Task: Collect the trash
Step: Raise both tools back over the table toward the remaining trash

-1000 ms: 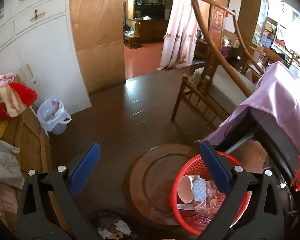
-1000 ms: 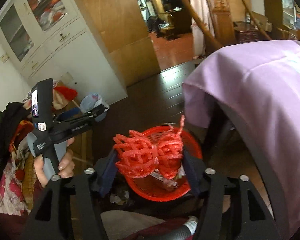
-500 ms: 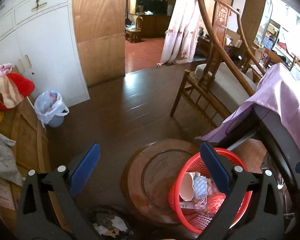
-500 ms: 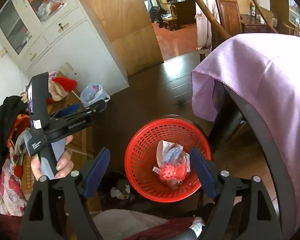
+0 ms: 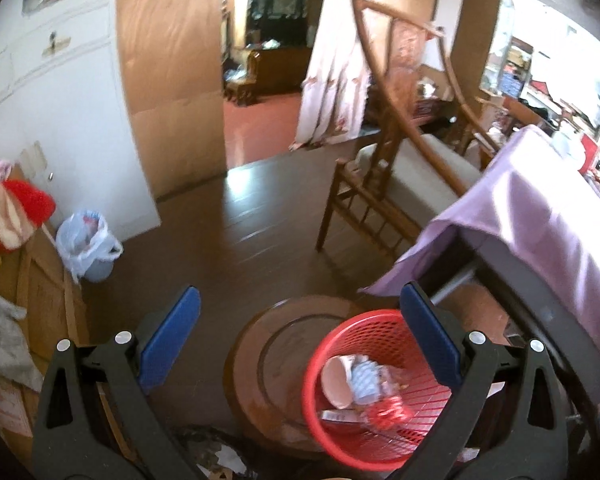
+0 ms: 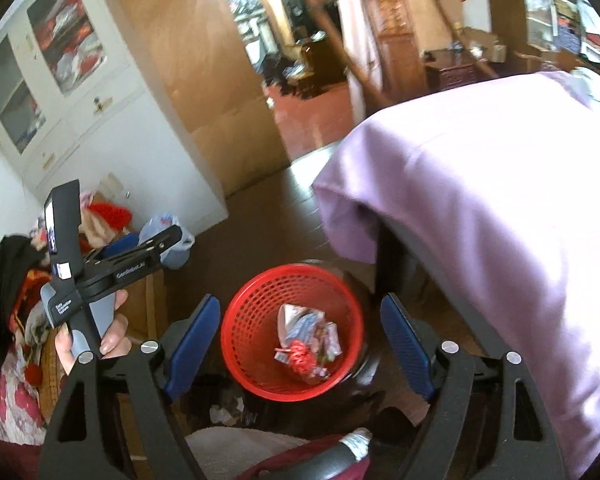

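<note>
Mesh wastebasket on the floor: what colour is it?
Red plastic mesh wastebasket, clearest in the right wrist view.

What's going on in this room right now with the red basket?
A person holding a gripper in each hand is collecting trash. The red basket on the floor holds a paper cup, wrappers and a red mesh net. The right gripper is open and empty above the basket. The left gripper is open and empty too.

Light: daylight from the doorway, glare on the dark floor.
Blur: soft motion smear throughout.
Edges: fisheye bending, black corners.
</note>
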`<state>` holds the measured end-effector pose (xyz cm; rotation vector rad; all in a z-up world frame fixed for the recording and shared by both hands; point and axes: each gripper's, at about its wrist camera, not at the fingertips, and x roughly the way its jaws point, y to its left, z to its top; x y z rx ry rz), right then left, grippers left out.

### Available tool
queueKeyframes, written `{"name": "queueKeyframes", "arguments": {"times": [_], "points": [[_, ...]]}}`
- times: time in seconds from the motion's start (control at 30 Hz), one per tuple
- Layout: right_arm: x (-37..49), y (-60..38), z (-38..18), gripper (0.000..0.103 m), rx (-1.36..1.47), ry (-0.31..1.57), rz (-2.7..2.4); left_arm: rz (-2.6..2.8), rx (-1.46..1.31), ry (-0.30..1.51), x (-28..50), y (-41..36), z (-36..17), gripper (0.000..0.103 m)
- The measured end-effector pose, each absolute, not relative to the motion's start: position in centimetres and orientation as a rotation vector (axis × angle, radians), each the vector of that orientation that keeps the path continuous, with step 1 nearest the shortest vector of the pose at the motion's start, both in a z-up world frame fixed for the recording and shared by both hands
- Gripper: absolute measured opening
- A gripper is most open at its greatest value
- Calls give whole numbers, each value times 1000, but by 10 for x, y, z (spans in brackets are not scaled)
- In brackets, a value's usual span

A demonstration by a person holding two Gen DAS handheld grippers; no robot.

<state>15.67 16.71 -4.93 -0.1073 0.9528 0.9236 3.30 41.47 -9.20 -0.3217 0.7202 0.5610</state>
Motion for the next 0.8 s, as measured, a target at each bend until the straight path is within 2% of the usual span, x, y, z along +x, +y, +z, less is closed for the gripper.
{"name": "queueKeyframes", "arguments": {"times": [0.37, 0.57, 0.8], "points": [[148, 6, -2, 90, 68, 747, 688, 316, -168, 639, 64, 295, -25, 96], [141, -113, 2, 97, 173, 637, 492, 181, -72, 692, 90, 213, -22, 96], [153, -239, -24, 97, 258, 614, 228, 10, 58, 738, 152, 110, -28, 96]]}}
